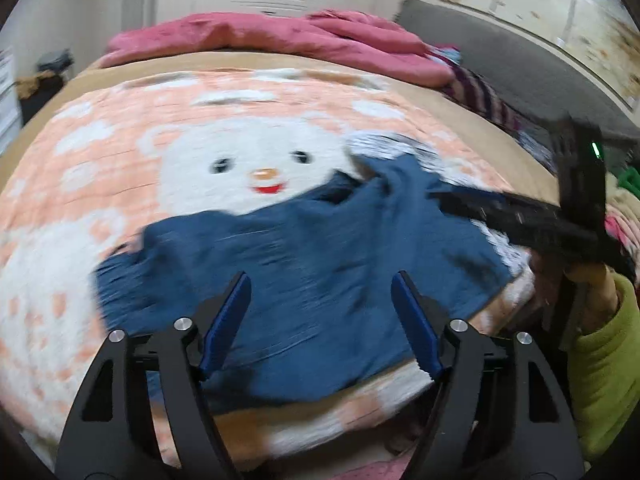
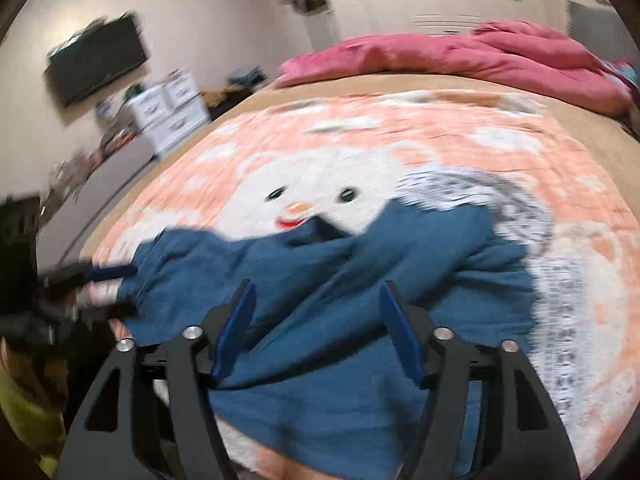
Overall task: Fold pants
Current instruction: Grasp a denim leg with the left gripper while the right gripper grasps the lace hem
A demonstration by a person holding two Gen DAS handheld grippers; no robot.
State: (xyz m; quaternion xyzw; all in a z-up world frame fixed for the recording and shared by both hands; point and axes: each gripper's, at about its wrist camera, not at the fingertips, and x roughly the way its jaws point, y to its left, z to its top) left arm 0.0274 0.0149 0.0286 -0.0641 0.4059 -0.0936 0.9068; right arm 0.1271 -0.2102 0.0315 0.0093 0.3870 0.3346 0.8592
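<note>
I see the blue pants [image 1: 304, 248] lying crumpled on the peach blanket [image 1: 120, 128] with the white cartoon face, near its front edge, their grey-and-white patterned lining [image 2: 520, 208] showing along the far right side. My left gripper [image 1: 320, 280] hangs above them, jaws spread apart, nothing between the blue pads [image 1: 228, 320]. My right gripper [image 2: 316, 288] likewise stands wide and empty over the fabric. A crimson quilt [image 2: 460, 56] is bunched at the far end of the bed. A yellow-green sleeve [image 1: 600, 360] shows at right. Both views are motion-blurred.
</note>
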